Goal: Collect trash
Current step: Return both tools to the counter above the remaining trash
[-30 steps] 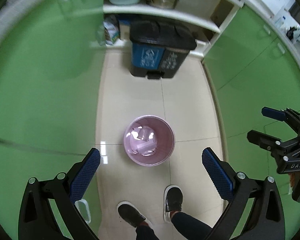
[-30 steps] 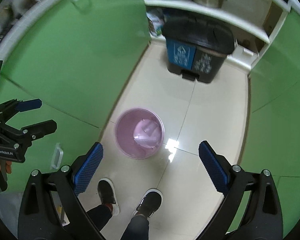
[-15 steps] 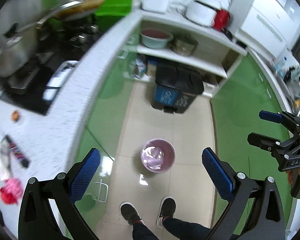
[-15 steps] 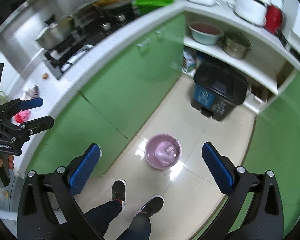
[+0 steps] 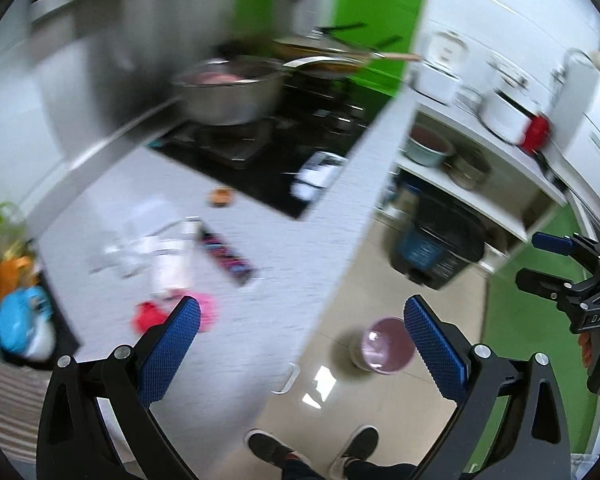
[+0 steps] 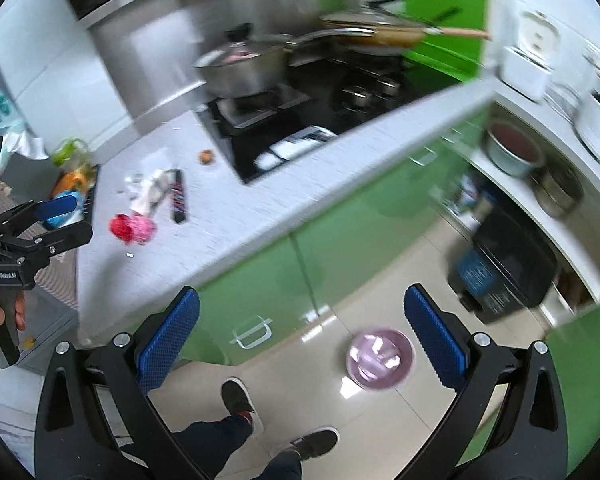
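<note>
Trash lies on the white counter (image 6: 284, 196): a red and pink crumpled wrapper (image 6: 132, 229) (image 5: 172, 314), a dark snack wrapper (image 6: 178, 196) (image 5: 228, 254), white crumpled paper (image 6: 148, 190) (image 5: 160, 252) and a small orange scrap (image 6: 206, 156) (image 5: 220, 197). A pink waste bin (image 6: 380, 358) (image 5: 386, 344) with paper inside stands on the floor. My left gripper (image 5: 300, 350) is open and empty above the counter edge. My right gripper (image 6: 300, 342) is open and empty over the green cabinets.
A black stove (image 6: 312, 120) holds a steel pot (image 6: 244, 68) and a wok (image 6: 380, 32). A black pedal bin (image 6: 508, 264) stands under open shelves with bowls (image 6: 514, 152). Bottles and bags (image 5: 16, 280) crowd the counter's left end. The person's shoes (image 6: 240, 400) are below.
Both grippers have risen and swung left from the pink bin on the floor toward the counter, which now fills the views. Both stay open and empty.
</note>
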